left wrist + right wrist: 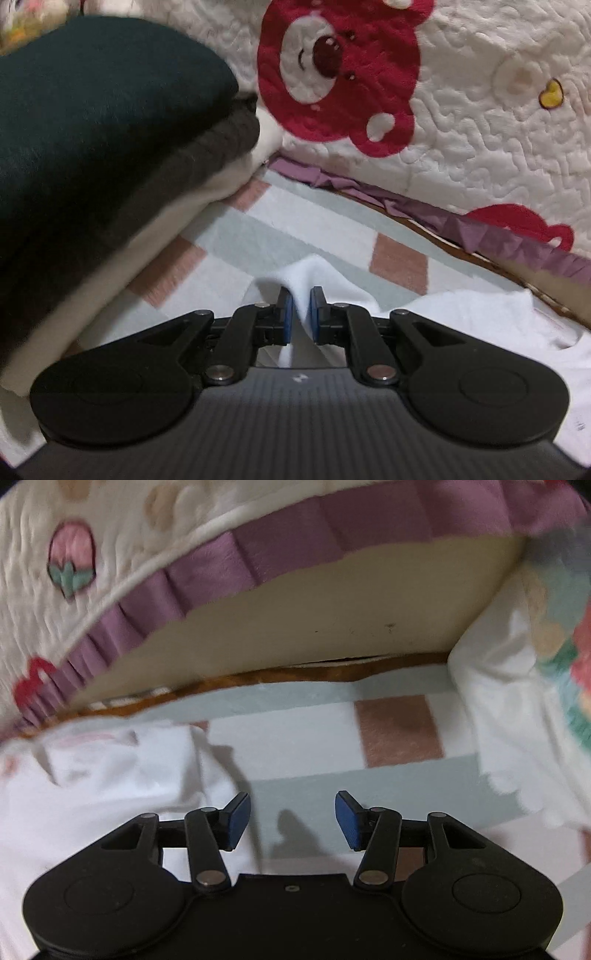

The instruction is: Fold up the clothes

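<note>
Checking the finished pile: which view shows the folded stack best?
The left wrist view: the folded stack fills its left side, dark green over grey over cream, beside the left tool pinching the white garment. The right wrist view misses the stack.

Left claw (300, 310) pinched nearly closed; right claw (293, 821) spread wide.

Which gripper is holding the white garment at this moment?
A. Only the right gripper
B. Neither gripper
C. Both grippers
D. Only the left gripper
D. The left gripper is shut on a raised fold of the white garment, while the right gripper is open, with only the checked blanket showing between its blue pads.
</note>
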A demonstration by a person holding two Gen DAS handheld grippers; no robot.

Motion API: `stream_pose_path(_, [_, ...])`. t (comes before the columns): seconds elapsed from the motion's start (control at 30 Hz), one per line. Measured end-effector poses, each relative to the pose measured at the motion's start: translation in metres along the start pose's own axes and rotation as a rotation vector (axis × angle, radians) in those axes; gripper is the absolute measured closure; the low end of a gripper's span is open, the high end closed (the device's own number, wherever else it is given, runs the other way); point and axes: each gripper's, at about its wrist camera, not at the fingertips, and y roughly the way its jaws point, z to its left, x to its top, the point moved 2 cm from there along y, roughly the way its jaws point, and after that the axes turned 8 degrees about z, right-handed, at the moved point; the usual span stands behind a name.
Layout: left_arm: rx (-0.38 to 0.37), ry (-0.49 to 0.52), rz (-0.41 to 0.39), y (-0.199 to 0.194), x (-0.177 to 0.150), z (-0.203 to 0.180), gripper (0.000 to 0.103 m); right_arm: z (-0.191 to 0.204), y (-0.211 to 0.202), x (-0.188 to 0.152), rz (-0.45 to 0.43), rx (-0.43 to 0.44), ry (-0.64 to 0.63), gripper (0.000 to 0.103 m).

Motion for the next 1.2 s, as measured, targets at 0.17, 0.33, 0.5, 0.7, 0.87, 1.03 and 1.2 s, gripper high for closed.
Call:
stream_pose_path(0.17, [0.052, 0.079, -0.091, -0.01, 0.001, -0.019, 0.095, -0.008, 0.003, -0.007, -0.06, 0.068, 0.009, 0.047])
stream_pose_path(0.33, [0.088, 0.087, -0.186, -0.026, 0.003, -0.03, 0.093, -0.012, 0.013, -0.01, -0.075, 0.179, 0.119, 0.047])
stream_pose_path(0.5, [0.134, 0.042, -0.219, -0.038, 0.013, -0.022, 0.091, -0.003, 0.022, -0.012, -0.062, 0.265, 0.193, 0.047])
stream_pose_path(0.7, [-0.001, 0.078, 0.078, -0.021, -0.003, -0.042, 0.076, 0.016, 0.039, -0.02, -0.092, 0.313, 0.154, 0.039])
stream_pose_path(0.87, [-0.148, 0.154, 0.104, -0.049, -0.035, -0.097, 0.067, 0.053, 0.033, -0.022, -0.091, 0.341, -0.002, 0.089])
stream_pose_path(1.03, [-0.28, 0.121, 0.148, -0.065, -0.066, -0.105, 0.063, 0.11, -0.03, -0.054, -0.167, 0.481, -0.148, 0.089])
stream_pose_path(1.2, [-0.384, -0.024, 0.198, -0.067, -0.084, -0.098, 0.058, 0.169, -0.052, -0.112, -0.084, 0.59, -0.305, 0.089])
